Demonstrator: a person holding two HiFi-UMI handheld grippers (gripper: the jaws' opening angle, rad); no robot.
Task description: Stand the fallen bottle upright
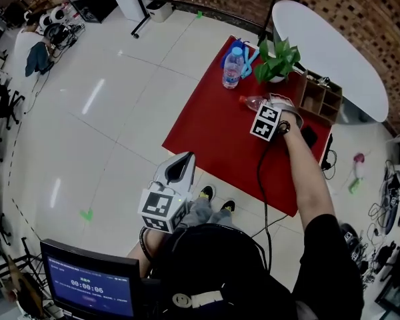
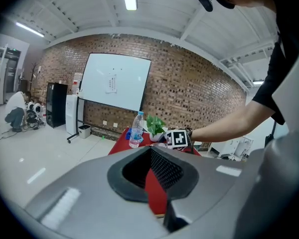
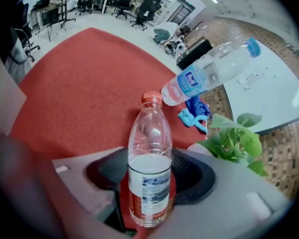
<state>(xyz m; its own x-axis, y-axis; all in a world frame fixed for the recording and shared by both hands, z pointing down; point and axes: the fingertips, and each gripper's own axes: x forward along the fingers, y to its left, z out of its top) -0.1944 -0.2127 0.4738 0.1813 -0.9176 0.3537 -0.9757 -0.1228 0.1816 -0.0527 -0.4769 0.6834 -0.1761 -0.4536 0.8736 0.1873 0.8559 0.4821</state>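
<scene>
A clear bottle with a red cap lies on its side on the red table, its cap pointing left. My right gripper is shut on the body of this red-capped bottle, whose neck points away along the jaws. A second bottle with a blue cap stands upright at the table's far edge; the same blue-capped bottle shows beyond the cap. My left gripper hangs off the table near the person's legs. In its own view the left gripper is open and holds nothing.
A potted green plant stands right beside the right gripper, with a blue object behind the upright bottle. A wooden box and a black item sit at the table's right. A white oval table lies beyond.
</scene>
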